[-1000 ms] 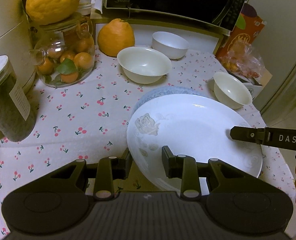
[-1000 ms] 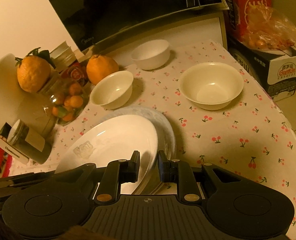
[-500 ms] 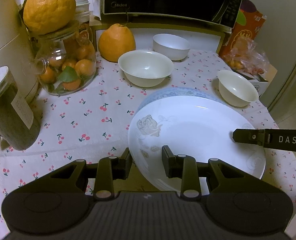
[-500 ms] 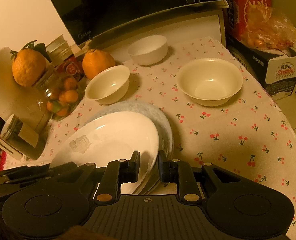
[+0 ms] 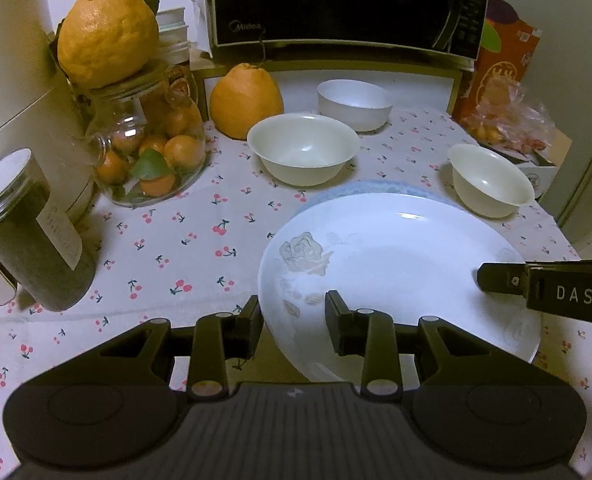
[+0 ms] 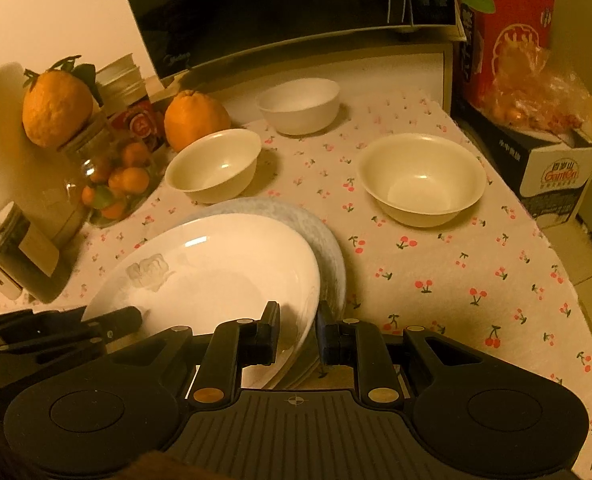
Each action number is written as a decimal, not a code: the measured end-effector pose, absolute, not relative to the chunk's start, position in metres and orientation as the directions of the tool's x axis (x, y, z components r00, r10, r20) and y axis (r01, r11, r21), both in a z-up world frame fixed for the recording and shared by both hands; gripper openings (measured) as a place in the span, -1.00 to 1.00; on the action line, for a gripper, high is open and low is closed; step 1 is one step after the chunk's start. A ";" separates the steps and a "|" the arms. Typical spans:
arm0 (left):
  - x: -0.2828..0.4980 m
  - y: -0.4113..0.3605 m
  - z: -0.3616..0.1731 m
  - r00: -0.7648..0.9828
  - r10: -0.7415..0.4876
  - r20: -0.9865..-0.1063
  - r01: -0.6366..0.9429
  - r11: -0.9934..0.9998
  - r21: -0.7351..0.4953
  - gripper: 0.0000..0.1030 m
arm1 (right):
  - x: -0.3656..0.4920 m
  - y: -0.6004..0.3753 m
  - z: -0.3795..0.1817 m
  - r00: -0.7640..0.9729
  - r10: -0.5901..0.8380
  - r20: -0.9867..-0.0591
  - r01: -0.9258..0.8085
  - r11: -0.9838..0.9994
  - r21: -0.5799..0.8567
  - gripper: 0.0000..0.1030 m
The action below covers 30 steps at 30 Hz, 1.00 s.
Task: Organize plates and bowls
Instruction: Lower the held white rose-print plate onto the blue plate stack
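Nearest me, my left gripper (image 5: 292, 322) had its jaws narrowly parted around the near rim of the white rose-print plate (image 5: 396, 264); whether the pads pressed it, I could not tell. My right gripper (image 6: 298, 330) was clamped on that plate's opposite rim. The plate sat tilted over a blue-rimmed plate (image 6: 316, 224) near the table's (image 5: 184, 240) front edge. Beyond stood three bowls: a cream bowl (image 5: 303, 154) mid-table, a second cream bowl (image 6: 421, 178) toward the right edge, and a white bowl (image 5: 354, 104) at the back edge by the microwave (image 5: 336, 4).
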<state>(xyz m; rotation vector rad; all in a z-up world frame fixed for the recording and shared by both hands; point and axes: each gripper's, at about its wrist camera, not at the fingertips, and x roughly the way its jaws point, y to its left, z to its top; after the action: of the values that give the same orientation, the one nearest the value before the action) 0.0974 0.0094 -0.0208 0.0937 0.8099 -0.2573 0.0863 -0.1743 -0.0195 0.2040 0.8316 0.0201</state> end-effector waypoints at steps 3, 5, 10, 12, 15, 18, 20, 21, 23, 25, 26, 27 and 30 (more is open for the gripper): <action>0.097 0.008 -0.022 0.671 -0.183 -0.719 0.255 0.967 -0.008 -0.41 | 0.086 -0.174 -0.020 0.676 0.092 -0.731 0.068 0.980 0.186 -0.63; 0.096 0.007 -0.022 0.677 -0.177 -0.714 0.249 0.969 -0.004 -0.41 | 0.086 -0.173 -0.020 0.677 0.088 -0.731 0.071 0.981 0.183 -0.63; 0.095 0.006 -0.023 0.690 -0.165 -0.705 0.238 0.971 0.005 -0.40 | 0.084 -0.169 -0.020 0.683 0.068 -0.727 0.077 0.983 0.165 -0.63; 0.095 0.005 -0.024 0.694 -0.160 -0.702 0.233 0.972 0.009 -0.39 | 0.084 -0.168 -0.020 0.685 0.061 -0.726 0.079 0.984 0.157 -0.63; 0.094 0.003 -0.025 0.701 -0.153 -0.697 0.228 0.974 0.016 -0.39 | 0.084 -0.167 -0.020 0.686 0.054 -0.726 0.082 0.985 0.151 -0.63; 0.095 0.001 -0.027 0.707 -0.148 -0.691 0.224 0.974 0.021 -0.38 | 0.086 -0.167 -0.019 0.685 0.052 -0.727 0.083 0.985 0.149 -0.63; 0.095 0.001 -0.028 0.710 -0.147 -0.689 0.223 0.975 0.021 -0.38 | 0.087 -0.169 -0.019 0.684 0.053 -0.728 0.086 0.985 0.153 -0.63; 0.096 0.000 -0.028 0.710 -0.147 -0.688 0.221 0.975 0.020 -0.38 | 0.088 -0.170 -0.019 0.683 0.054 -0.728 0.088 0.984 0.156 -0.63; 0.097 -0.001 -0.029 0.710 -0.147 -0.689 0.217 0.976 0.016 -0.37 | 0.089 -0.172 -0.018 0.682 0.057 -0.729 0.097 0.981 0.167 -0.63; 0.097 -0.001 -0.030 0.711 -0.147 -0.688 0.215 0.977 0.014 -0.37 | 0.091 -0.174 -0.017 0.679 0.061 -0.731 0.108 0.977 0.181 -0.63; 0.097 -0.002 -0.030 0.711 -0.146 -0.687 0.214 0.977 0.014 -0.37 | 0.092 -0.175 -0.017 0.677 0.063 -0.733 0.112 0.976 0.188 -0.63; 0.097 -0.002 -0.031 0.713 -0.145 -0.686 0.214 0.977 0.017 -0.37 | 0.092 -0.176 -0.017 0.675 0.067 -0.735 0.116 0.974 0.194 -0.63; 0.097 -0.003 -0.031 0.715 -0.143 -0.685 0.215 0.976 0.021 -0.37 | 0.094 -0.179 -0.016 0.666 0.075 -0.743 0.122 0.971 0.207 -0.63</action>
<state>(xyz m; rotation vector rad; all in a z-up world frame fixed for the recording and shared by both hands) 0.0969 -0.0029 -0.0312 0.1012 0.7490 -0.1981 0.0944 -0.1785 -0.0163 0.2488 0.8445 -0.0265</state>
